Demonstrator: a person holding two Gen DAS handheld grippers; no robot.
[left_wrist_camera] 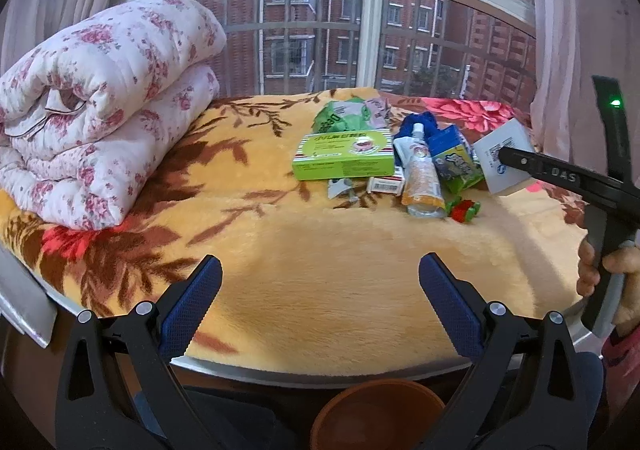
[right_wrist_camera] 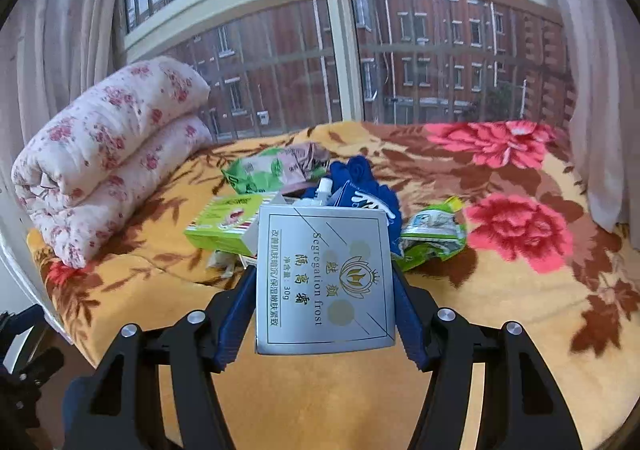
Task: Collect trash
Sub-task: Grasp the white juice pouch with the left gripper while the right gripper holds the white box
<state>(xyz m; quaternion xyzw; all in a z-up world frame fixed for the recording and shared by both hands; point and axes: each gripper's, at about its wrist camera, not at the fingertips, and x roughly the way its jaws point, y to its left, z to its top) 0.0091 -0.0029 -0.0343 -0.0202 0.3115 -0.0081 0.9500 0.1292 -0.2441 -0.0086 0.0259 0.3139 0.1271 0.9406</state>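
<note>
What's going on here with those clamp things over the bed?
A person is clearing trash off a bed with handheld tongs in each hand. The right tongs are shut on a silver cosmetics box, held above the blanket. The left tongs are open and empty. A green carton, a squeeze pouch and wrappers remain piled on the blanket. A brown bowl-like container sits below the bed's edge.

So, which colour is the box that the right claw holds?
Silver-grey with gold print, the box shows best in the right wrist view.
</note>
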